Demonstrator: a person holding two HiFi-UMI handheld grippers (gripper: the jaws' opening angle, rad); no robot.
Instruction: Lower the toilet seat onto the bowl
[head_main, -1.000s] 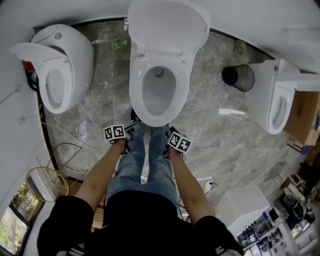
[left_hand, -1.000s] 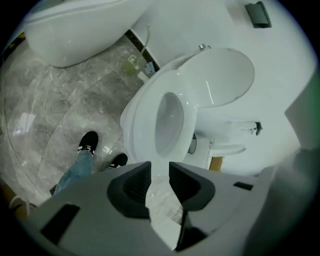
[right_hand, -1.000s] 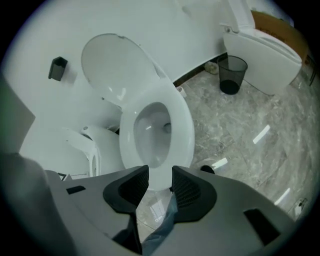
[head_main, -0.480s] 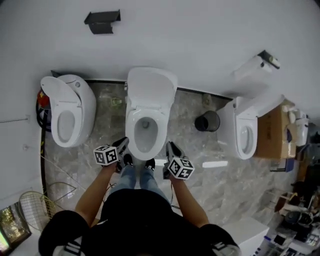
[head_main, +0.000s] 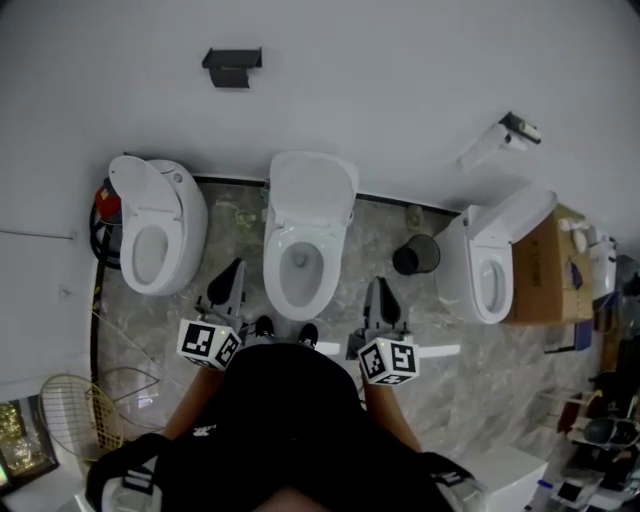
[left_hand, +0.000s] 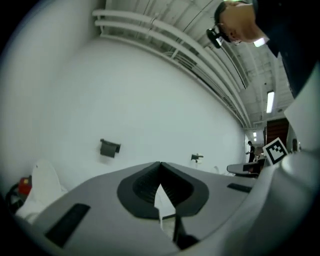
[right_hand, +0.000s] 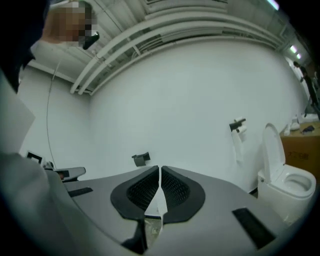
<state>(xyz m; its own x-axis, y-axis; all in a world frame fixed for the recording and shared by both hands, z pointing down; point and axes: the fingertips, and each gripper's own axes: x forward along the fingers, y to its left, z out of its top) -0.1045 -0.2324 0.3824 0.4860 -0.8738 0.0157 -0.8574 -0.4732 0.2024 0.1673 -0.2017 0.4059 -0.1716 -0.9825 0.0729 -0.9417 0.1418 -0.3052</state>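
Your left gripper (left_hand: 160, 164) is closed all the way. Its two grey jaws have just come together and touch at the tips, with nothing between them. Your right gripper (right_hand: 159, 171) is just the same: its jaws have just closed tight, and it holds nothing. Both grippers point at the plain white wall (head_main: 380, 70), one on each side of you, well above the floor.

The white toilet in the middle (head_main: 285, 300) stands right in front of your feet, between the two grippers. Its round white seat (head_main: 277, 278) looks to lie flat on the bowl. The white lid (head_main: 312, 188) stands up against the wall. Neither gripper touches the toilet.

A second white toilet (head_main: 185, 240) stands to the left with its lid up. A third white toilet (head_main: 470, 270) stands to the right, also with its lid up. A small round black bin (head_main: 415, 255) sits on the grey marble floor (head_main: 230, 240) between the middle toilet and the right one. A brown cardboard box (head_main: 555, 275) sits just past the right toilet. A small black holder (head_main: 232, 66) is fixed high on the wall.
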